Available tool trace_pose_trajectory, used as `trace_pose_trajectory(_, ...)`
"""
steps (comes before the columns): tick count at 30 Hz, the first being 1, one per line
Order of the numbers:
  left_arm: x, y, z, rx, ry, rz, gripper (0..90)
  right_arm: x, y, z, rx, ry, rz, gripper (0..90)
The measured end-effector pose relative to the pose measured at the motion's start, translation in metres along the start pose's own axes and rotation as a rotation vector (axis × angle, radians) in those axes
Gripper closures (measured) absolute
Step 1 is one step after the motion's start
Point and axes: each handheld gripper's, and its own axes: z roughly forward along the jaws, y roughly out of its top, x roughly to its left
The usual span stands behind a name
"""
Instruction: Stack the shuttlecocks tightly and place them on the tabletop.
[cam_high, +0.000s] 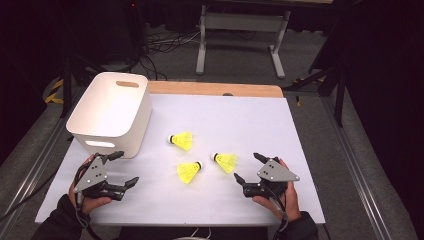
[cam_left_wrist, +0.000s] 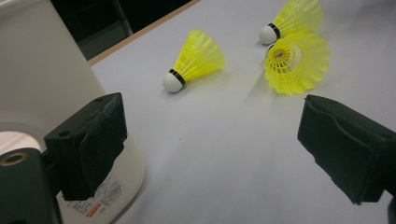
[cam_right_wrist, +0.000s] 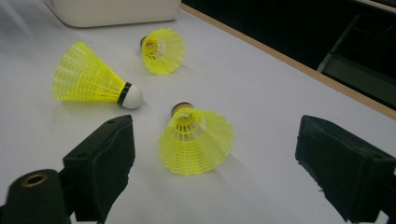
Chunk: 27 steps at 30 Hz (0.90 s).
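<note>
Three yellow shuttlecocks lie on the white desk (cam_high: 250, 130), with a white bin (cam_high: 111, 112) at the far left.

The right gripper (cam_high: 247, 170) sits just beside the right shuttlecock (cam_high: 225, 161). Its fingers (cam_right_wrist: 100, 163) are spread wide with nothing between them. In the right gripper view that shuttlecock (cam_right_wrist: 196, 139) lies straight ahead between the two fingers, open skirt toward the camera, cork tip pointing away. Its long axis runs roughly along the reach, so the fingers would close across the skirt, I'd judge.

The left gripper (cam_high: 128, 167) is down by the bin's near corner, fingers (cam_left_wrist: 91, 140) also wide apart and empty. It stands farther from any shuttlecock. The middle shuttlecock (cam_high: 189, 171) is its closest, off to its right, skirt toward it in the left gripper view (cam_left_wrist: 296, 63). The far shuttlecock (cam_high: 181, 140) lies on its side, cork pointing toward the bin.

The right hand is nearer for the first pick; the bin lies well off to the left, nearer the left hand.
</note>
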Motion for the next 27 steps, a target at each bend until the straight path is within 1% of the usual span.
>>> trace_pose_trajectory(3, 0.001, -0.004, -0.005, -0.004, 0.003, -0.010, 8.7, 0.006, 0.006, 0.003, 0.002, 0.016, -0.018, 13.0)
trace_pose_trajectory(4, 0.001, -0.004, -0.005, -0.004, 0.003, -0.010, 8.5, 0.006, 0.006, 0.003, 0.002, 0.016, -0.018, 13.0)
trace_pose_trajectory(5, 0.001, -0.004, -0.006, -0.007, 0.002, -0.013, 8.4, 0.010, 0.008, 0.006, 0.002, 0.025, -0.025, 13.1)
trace_pose_trajectory(8, 0.002, -0.006, -0.008, -0.008, 0.003, -0.022, 8.1, 0.013, 0.012, 0.008, 0.003, 0.028, -0.025, 13.6)
trace_pose_trajectory(9, 0.002, -0.007, -0.009, -0.011, 0.002, -0.031, 8.1, 0.015, 0.015, 0.009, 0.001, 0.029, -0.028, 14.1)
trace_pose_trajectory(12, 0.003, -0.009, -0.011, -0.009, 0.000, -0.036, 8.0, 0.023, 0.022, 0.012, -0.012, 0.043, -0.037, 16.2)
trace_pose_trajectory(13, 0.003, -0.009, -0.011, -0.008, 0.001, -0.037, 7.9, 0.026, 0.025, 0.013, -0.016, 0.056, -0.038, 16.7)
trace_pose_trajectory(14, 0.003, -0.010, -0.012, -0.008, 0.002, -0.038, 7.9, 0.031, 0.028, 0.017, -0.012, 0.078, -0.032, 18.1)
trace_pose_trajectory(17, 0.003, -0.011, -0.012, -0.009, -0.003, -0.044, 7.8, 0.043, 0.036, 0.026, -0.004, 0.102, -0.054, 20.5)
trace_pose_trajectory(22, 0.002, -0.010, -0.012, -0.013, -0.010, -0.037, 7.5, 0.060, 0.048, 0.045, 0.009, 0.130, -0.067, 22.6)
trace_pose_trajectory(23, 0.002, -0.010, -0.012, -0.013, -0.010, -0.037, 7.5, 0.060, 0.048, 0.045, 0.009, 0.130, -0.067, 22.6)
trace_pose_trajectory(24, 0.002, -0.010, -0.013, -0.014, -0.009, -0.040, 7.5, 0.067, 0.051, 0.054, 0.015, 0.144, -0.063, 23.4)
trace_pose_trajectory(26, 0.002, -0.011, -0.013, -0.016, -0.011, -0.042, 7.5, 0.068, 0.052, 0.058, 0.022, 0.148, -0.066, 23.4)
trace_pose_trajectory(27, 0.002, -0.011, -0.013, -0.017, -0.011, -0.042, 7.5, 0.073, 0.054, 0.066, 0.032, 0.155, -0.073, 23.7)
